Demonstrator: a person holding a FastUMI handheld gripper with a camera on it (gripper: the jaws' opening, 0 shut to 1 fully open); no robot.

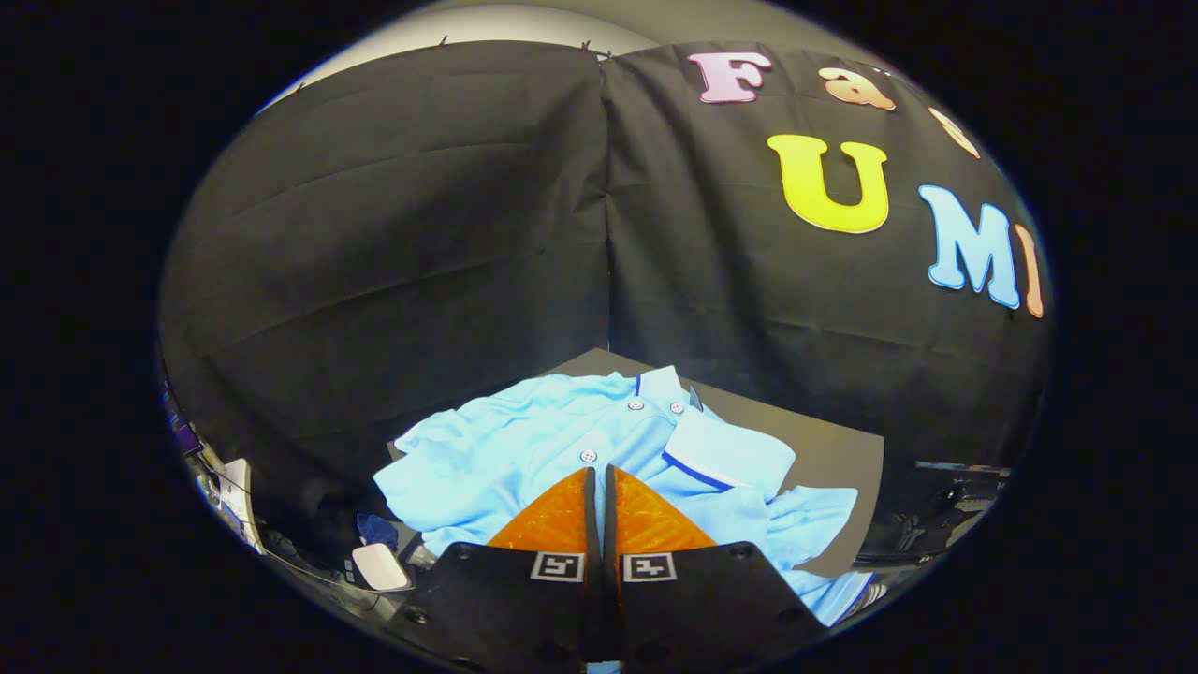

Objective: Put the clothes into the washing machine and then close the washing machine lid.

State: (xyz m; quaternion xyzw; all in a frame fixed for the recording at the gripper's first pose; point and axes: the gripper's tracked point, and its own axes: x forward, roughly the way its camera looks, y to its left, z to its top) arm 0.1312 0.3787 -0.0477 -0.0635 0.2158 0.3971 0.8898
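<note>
So we're right at the start of the laundry job, the pick-up step; the shirt (pixel 562 449) is lying spread and a bit rumpled on the bench (pixel 833 449), just ahead of the tongs (pixel 599 473) and running under their tips on both sides; collar and button placket sit straight beyond the tips, one sleeve flops off to the left, the hem trails back on the right. The tongs are pinched nearly together, only a thin slit between the fingers, and as far as I can tell nothing is caught in there; the tips look to hang over the cloth near the lowest button, can't say whether they touch it. No washer anywhere ahead of the tongs, so loading and shutting the lid are both still to do. My guess for the next move: spread the fingers, drop onto a bunched fold near the placket, squeeze on a good wad so the whole shirt lifts rather than one layer sliding out.
</note>
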